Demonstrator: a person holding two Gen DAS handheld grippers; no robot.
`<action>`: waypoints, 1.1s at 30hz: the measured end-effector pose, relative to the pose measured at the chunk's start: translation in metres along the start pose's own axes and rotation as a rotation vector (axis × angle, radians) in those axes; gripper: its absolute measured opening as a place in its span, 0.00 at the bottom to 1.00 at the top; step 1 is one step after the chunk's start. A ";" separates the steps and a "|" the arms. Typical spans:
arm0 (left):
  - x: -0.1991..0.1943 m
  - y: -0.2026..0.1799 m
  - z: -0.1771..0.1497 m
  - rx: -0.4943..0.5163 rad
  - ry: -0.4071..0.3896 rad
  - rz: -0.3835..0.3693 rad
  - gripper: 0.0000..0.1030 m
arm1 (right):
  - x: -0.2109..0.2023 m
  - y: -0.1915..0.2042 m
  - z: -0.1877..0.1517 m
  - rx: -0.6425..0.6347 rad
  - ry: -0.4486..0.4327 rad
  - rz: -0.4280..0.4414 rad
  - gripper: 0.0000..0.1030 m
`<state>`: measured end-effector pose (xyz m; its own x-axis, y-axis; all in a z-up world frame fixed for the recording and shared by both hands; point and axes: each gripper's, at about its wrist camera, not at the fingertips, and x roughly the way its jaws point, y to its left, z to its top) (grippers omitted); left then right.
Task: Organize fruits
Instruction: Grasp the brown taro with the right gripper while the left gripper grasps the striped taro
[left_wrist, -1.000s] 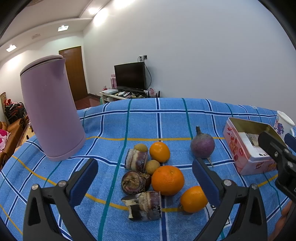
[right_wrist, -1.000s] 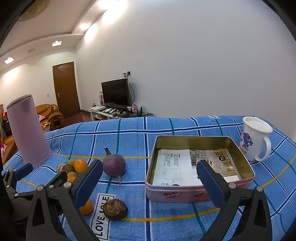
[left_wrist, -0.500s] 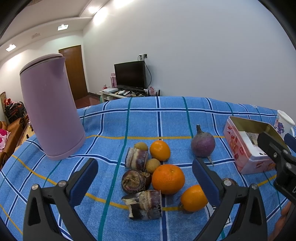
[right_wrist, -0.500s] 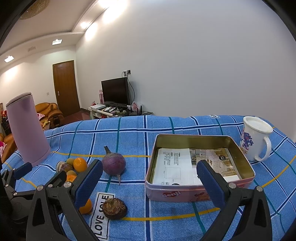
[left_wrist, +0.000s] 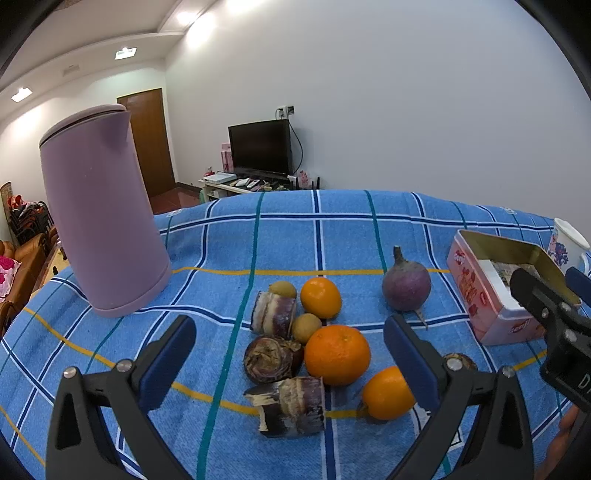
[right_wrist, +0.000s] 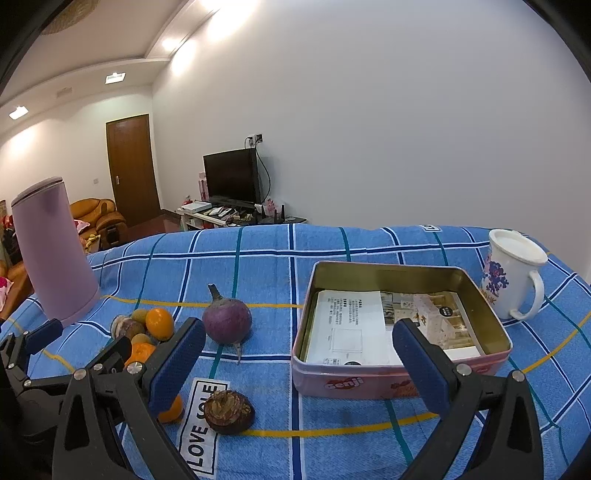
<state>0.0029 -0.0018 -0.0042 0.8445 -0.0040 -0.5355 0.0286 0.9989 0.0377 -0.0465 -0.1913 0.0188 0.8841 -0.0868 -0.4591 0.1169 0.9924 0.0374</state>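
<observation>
Both the left claw and right claw gape wide, empty. The big orange looks firm, round and roll-prone; grip across its middle.

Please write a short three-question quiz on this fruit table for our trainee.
1. True or false: the pink tin already holds an orange.
2. Multiple choice: how many oranges lie on the blue cloth in the left wrist view? A) one B) three C) five
3. Fill in: the purple round vegetable lies between the fruit pile and the ____.

Key
1. False: only papers lie inside.
2. B: the largest orange, a smaller one behind it and one nearer the camera.
3. tin.
Both the left gripper and the right gripper are open and hold nothing.
</observation>
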 end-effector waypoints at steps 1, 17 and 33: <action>0.000 0.000 0.000 -0.001 0.000 -0.001 1.00 | 0.000 0.000 0.000 -0.001 0.002 0.001 0.99; 0.008 0.021 0.003 0.073 0.039 0.010 1.00 | 0.002 0.001 0.000 -0.021 0.049 0.056 0.99; 0.008 0.048 -0.001 0.142 0.155 -0.184 0.96 | 0.045 0.025 -0.029 -0.083 0.340 0.215 0.54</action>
<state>0.0102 0.0461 -0.0072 0.7266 -0.1668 -0.6665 0.2583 0.9652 0.0400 -0.0169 -0.1681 -0.0262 0.6828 0.1431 -0.7164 -0.1037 0.9897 0.0989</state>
